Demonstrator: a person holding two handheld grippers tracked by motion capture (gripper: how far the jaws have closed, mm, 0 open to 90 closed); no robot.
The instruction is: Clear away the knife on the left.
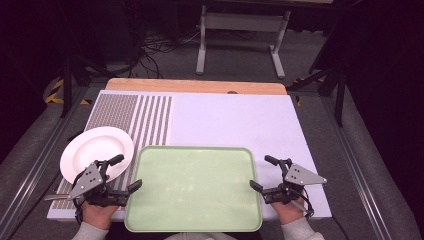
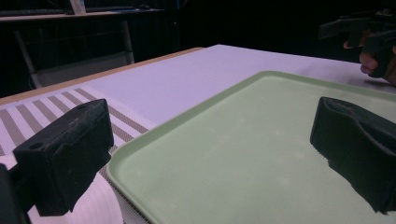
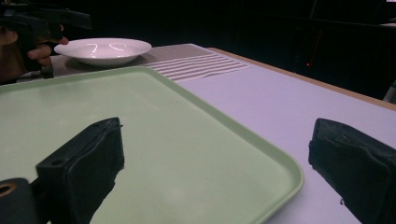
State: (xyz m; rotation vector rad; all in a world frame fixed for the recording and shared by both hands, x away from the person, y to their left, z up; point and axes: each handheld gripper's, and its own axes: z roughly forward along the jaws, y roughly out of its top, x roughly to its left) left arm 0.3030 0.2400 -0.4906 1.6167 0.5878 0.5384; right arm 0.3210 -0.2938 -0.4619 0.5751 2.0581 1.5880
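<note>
A shallow pale-green plastic tray (image 1: 194,187) with a raised rim is occupying the near centre of the white tabletop (image 1: 230,120); its bare floor is lying open to entry from above. A round white ceramic plate (image 1: 95,150) is sitting just beside the tray's left edge, on the brown-and-white striped mat (image 1: 131,120), narrowing passage there. The left gripper (image 1: 122,172), jaws spread wide, is straddling the tray's left rim; the right gripper (image 1: 264,173), also spread, is straddling the right rim. Beyond the tray, the tabletop is offering unobstructed room up to the wooden far edge (image 1: 196,86).
</note>
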